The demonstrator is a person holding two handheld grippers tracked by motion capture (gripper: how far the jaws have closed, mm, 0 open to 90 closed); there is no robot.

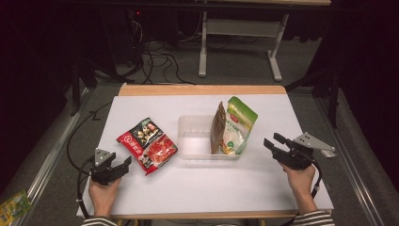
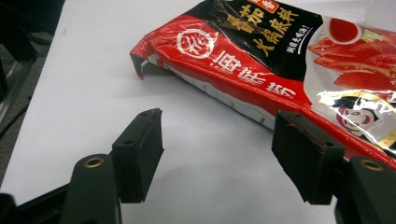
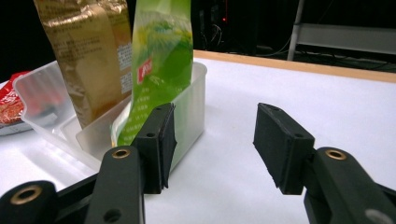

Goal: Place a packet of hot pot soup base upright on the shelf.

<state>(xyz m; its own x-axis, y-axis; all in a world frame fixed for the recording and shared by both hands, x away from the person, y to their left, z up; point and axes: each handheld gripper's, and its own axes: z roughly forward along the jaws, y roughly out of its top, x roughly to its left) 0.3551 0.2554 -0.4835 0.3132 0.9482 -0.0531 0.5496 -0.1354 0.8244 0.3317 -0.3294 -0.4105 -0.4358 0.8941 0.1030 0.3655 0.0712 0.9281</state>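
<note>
A red and black food pouch [image 1: 148, 143] lies flat on the white table, left of a clear plastic tub [image 1: 194, 140]. A gold pouch [image 1: 218, 127] and a green pouch [image 1: 238, 125] stand upright in the tub's right end. My left gripper [image 1: 126, 162] rests near the front left, just short of the red pouch [image 2: 280, 56], open with nothing between its pads. My right gripper [image 1: 272, 142] is right of the tub, open and empty, facing the green pouch [image 3: 159, 60] and the gold pouch [image 3: 88, 56] behind the tub wall [image 3: 194, 107].
The white table surface [image 1: 202, 188] has a wooden strip along its far edge [image 1: 202, 89]. A table frame and loose cables stand on the floor beyond. A small green packet [image 1: 13, 205] lies on the floor at the lower left.
</note>
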